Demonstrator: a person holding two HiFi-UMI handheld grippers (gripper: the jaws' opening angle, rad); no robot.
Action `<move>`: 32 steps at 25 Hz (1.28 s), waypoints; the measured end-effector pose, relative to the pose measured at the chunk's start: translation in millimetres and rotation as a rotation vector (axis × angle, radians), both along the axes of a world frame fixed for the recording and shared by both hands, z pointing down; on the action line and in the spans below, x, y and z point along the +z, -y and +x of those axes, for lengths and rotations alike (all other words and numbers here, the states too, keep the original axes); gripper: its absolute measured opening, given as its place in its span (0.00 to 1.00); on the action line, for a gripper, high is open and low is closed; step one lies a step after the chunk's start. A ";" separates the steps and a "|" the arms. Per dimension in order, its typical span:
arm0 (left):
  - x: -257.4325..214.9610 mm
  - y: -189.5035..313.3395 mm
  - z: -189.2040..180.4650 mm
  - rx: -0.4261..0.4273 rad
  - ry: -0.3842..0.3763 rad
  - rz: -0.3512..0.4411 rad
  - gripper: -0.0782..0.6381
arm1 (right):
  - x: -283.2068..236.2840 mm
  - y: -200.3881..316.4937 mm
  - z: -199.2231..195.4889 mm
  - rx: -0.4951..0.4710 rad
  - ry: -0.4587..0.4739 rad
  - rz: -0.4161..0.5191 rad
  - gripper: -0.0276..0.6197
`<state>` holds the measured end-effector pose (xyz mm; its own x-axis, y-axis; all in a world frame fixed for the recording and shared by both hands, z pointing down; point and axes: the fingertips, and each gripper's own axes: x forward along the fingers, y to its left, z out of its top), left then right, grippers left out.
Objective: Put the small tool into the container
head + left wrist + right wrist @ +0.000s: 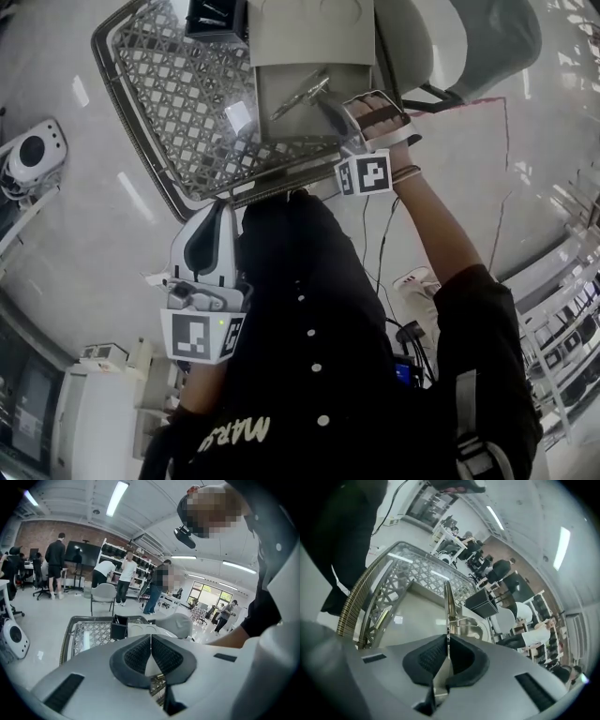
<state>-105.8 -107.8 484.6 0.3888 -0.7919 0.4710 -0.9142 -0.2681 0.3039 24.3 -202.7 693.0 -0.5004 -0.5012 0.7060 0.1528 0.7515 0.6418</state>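
The right gripper point(448, 641) is clamped on the small tool point(449, 604), a slim metal piece jutting ahead of its jaws, short of the black container point(483, 603). This looks like the carry step. Next, bring the tool over the container's open top and release. The left gripper point(151, 651), jaws together on nothing, hangs well back from the container.
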 end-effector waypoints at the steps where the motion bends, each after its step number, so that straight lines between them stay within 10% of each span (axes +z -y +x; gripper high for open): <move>1: 3.6 0.8 -1.6 -0.002 0.000 -0.006 0.15 | 2.7 1.3 -2.3 -0.022 -0.012 0.018 0.07; 16: 30.8 8.0 -3.6 -0.008 -0.021 -0.067 0.15 | 37.9 -28.0 -12.0 -0.334 -0.142 0.064 0.10; 32: 41.5 8.3 1.0 -0.010 -0.025 -0.096 0.15 | 57.4 -41.4 0.8 -0.326 -0.173 -0.078 0.20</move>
